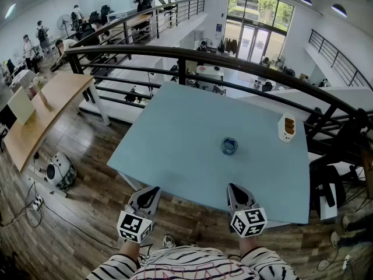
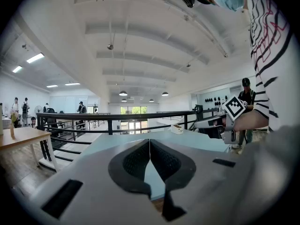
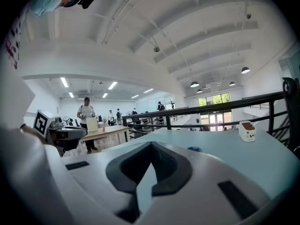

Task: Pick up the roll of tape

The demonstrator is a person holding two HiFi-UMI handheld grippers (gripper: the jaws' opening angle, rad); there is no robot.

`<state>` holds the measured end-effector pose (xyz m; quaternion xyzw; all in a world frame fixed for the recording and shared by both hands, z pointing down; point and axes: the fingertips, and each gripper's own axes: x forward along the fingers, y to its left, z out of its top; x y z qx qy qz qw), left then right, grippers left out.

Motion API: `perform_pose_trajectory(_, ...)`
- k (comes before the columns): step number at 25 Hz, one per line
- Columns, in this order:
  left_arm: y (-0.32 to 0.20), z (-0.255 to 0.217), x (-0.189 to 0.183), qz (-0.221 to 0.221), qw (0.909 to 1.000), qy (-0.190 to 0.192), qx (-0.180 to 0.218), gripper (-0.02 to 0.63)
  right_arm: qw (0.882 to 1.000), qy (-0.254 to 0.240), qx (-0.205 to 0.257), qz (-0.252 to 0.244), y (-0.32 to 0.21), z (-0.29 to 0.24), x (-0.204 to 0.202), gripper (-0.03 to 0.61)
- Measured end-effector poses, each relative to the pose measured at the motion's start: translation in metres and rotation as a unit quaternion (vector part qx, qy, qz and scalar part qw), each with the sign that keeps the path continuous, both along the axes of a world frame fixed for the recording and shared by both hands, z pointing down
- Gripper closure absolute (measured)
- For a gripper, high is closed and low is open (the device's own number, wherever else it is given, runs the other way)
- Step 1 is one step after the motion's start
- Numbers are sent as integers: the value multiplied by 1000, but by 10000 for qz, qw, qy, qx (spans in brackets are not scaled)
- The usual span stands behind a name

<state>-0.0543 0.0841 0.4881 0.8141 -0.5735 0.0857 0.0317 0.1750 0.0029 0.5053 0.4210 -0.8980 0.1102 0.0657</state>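
Observation:
The roll of tape point(image 1: 229, 146), small and blue, lies flat near the middle of the light blue table point(image 1: 175, 133). In the right gripper view the roll of tape point(image 3: 194, 149) shows as a low blue disc just beyond the jaws. My left gripper point(image 1: 154, 189) and right gripper point(image 1: 232, 186) hover side by side over the table's near edge, both short of the tape. Both are shut with nothing between the jaws, as seen on the left gripper point(image 2: 150, 140) and the right gripper point(image 3: 151, 143). The left gripper view does not show the tape.
A small white box-like object with a brown top point(image 1: 286, 127) stands near the table's far right edge. A black railing point(image 1: 245, 63) runs behind the table. A wooden table point(image 1: 41, 107) stands at the left, with gear and cables point(image 1: 58, 171) on the floor.

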Motion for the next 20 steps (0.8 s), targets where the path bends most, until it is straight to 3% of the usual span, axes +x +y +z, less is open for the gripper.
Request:
perform_pose_trajectory(8,-2,2,5,-36,10000,-21,-23,586,10000,31,40,-86,-3,0,2,552)
perform_pose_trajectory(13,-5,2,11,-25,10000,44,63,584,9995,-239,98,-187,-6,-3,0,549)
perform_pose_trajectory(15,-7,6,19,32,10000,52,33,532,9994,-270,97,-175,-8,0,3,545)
perform_pose_trajectory(16,-8,8,23,59,10000,45,5,471,9994,-281,88,-195,-8,2,4,535)
perform_pose_trajectory(18,-9,15,30,91,9999,31,-51,428,9993,-262,53,-251,-8,8,6,366)
perform_pose_trajectory(20,-10,23,34,129,9998,73,-104,428,9995,-165,14,-282,-7,15,8,364)
